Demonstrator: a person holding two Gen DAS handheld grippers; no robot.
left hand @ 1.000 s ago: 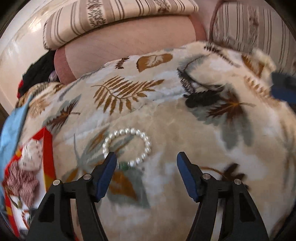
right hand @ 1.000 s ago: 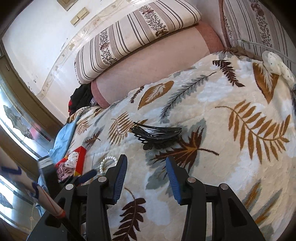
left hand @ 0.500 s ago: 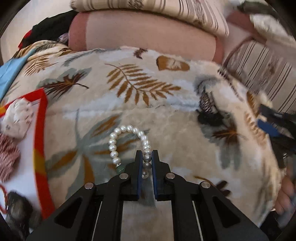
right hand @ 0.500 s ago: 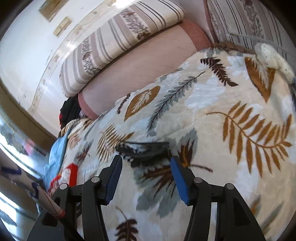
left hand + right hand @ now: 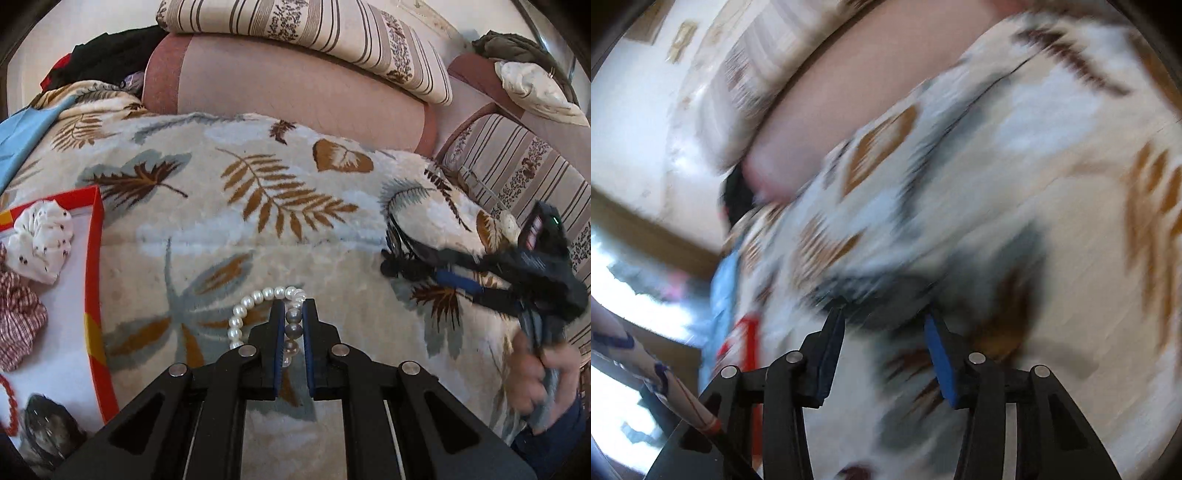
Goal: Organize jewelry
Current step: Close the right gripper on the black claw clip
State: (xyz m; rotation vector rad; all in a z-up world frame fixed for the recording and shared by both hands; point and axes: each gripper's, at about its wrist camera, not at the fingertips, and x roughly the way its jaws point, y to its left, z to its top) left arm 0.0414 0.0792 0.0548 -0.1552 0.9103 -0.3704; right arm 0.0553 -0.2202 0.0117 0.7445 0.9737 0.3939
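Clamping the left gripper [image 5: 293,317] on the pearl bracelet [image 5: 258,306], lying on the leaf-print blanket [image 5: 236,236] right of the red-rimmed tray [image 5: 96,258]. Probably calling next for lifting and carrying it into that tray. Farther right, closing the right gripper [image 5: 884,321] around a dark hair clip [image 5: 406,254], pads apparently not yet pressing.

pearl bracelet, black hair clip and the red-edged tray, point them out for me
pearl bracelet [image 5: 255,296], left wrist view, on the white beads arching left of the fingers.
black hair clip [image 5: 402,263], left wrist view, on its dark body lying on the blanket.
red-edged tray [image 5: 96,258], left wrist view, on its red right rim.
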